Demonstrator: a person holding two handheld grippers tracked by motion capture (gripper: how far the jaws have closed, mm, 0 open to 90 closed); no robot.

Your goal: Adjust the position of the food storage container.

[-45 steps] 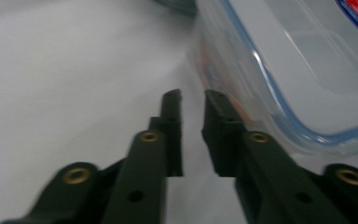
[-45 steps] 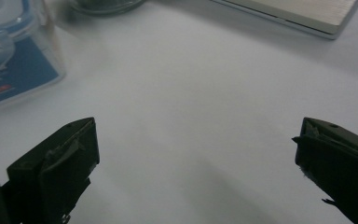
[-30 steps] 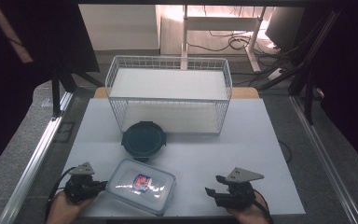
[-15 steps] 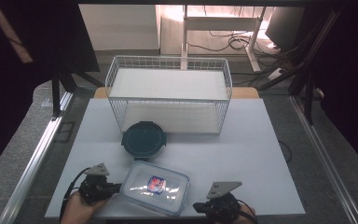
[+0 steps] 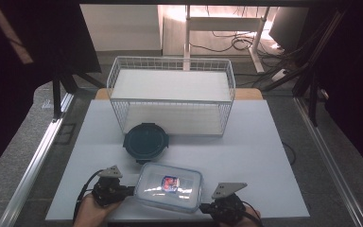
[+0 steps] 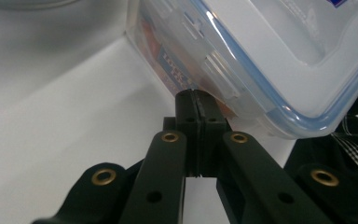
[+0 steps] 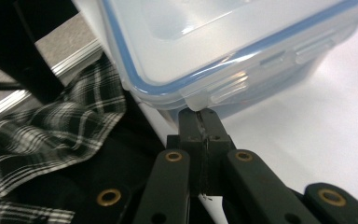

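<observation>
Both grippers sit at the near table edge, flanking the clear lidded container point(image 5: 169, 186); against the earlier high views it lies nearer the right gripper point(image 5: 223, 206), whose jaws have just closed, pressed together with nothing between, tips at a lid latch point(image 7: 193, 100); left gripper point(image 5: 119, 191) likewise pressed shut at the opposite side; likely readying to work the latches. Beyond: dark round lid point(image 5: 145, 141); wire basket point(image 5: 170, 64).
</observation>
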